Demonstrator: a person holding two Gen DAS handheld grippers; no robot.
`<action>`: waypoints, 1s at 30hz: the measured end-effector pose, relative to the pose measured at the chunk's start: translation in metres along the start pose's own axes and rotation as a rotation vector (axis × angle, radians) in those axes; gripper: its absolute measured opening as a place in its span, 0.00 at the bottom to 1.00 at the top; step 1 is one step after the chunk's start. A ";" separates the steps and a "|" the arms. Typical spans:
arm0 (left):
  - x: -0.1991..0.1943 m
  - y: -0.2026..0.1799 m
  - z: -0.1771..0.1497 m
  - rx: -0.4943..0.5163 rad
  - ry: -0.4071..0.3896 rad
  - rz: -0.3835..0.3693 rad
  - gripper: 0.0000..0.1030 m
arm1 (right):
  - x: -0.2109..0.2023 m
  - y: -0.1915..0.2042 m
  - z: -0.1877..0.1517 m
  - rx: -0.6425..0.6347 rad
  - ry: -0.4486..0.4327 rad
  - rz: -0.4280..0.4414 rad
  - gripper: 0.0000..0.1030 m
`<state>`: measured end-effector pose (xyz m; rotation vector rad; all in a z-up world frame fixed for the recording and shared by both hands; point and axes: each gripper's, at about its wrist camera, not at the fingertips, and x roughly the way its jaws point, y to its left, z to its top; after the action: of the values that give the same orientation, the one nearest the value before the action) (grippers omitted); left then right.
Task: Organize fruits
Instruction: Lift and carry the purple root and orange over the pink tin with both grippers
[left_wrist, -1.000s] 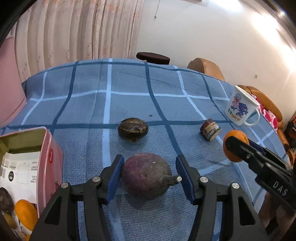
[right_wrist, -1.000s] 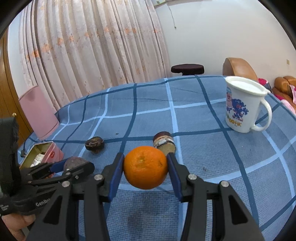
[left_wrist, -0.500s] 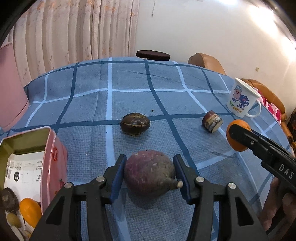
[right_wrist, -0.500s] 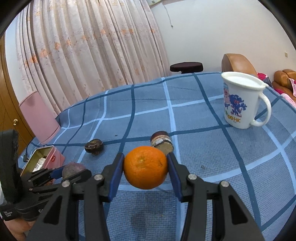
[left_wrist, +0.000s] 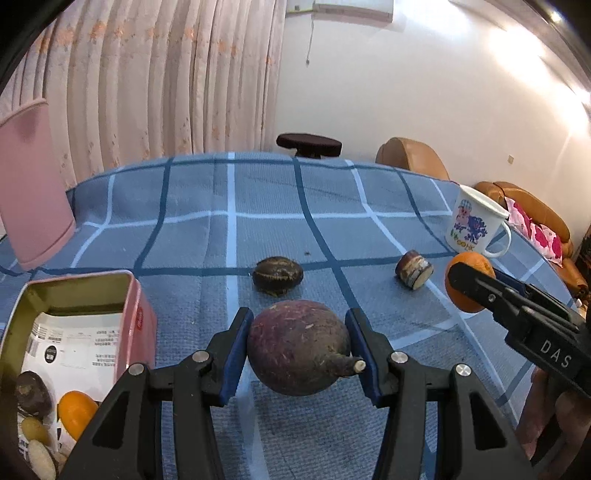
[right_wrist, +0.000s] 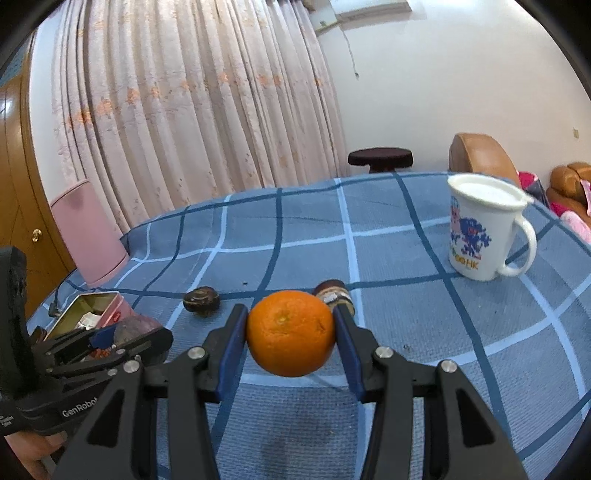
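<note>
Left hand-held gripper (left_wrist: 298, 350) is clamped on a round purple fruit (left_wrist: 297, 347), its blue pads pressed to both sides and the stubby stem pointing toward the right pad; the fruit hangs above the counter (left_wrist: 258, 206), which is covered in a blue checked cloth; right hand-held gripper (right_wrist: 290, 334) grips an orange (right_wrist: 290, 332) the same way, raised over the cloth. Just beside the left gripper, to its left, stands an open pink tin (left_wrist: 136, 317) holding a second orange fruit (left_wrist: 75, 411), a dark one and some pale pieces over a printed paper; whether they touch each other I cannot tell. Beyond the purple fruit a dark brown fruit (left_wrist: 277, 275) lies on the cloth, and to its right, apart from it, a short cut brown piece (left_wrist: 413, 269) rests on its side. A white mug (right_wrist: 480, 232) with a blue cartoon print stands upright farther right, handle turned away from the fruits.
</note>
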<state>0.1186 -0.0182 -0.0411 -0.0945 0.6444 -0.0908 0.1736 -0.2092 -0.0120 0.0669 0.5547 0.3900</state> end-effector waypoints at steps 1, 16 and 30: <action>-0.002 -0.001 0.000 0.003 -0.009 0.004 0.52 | -0.001 0.001 0.000 -0.005 -0.003 0.000 0.48; -0.020 -0.007 -0.002 0.030 -0.108 0.052 0.52 | -0.012 0.009 -0.003 -0.055 -0.064 -0.003 0.48; -0.032 -0.003 -0.005 0.027 -0.161 0.065 0.52 | -0.013 0.022 -0.004 -0.093 -0.074 0.026 0.48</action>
<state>0.0898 -0.0180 -0.0258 -0.0541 0.4851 -0.0283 0.1540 -0.1937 -0.0048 -0.0016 0.4628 0.4362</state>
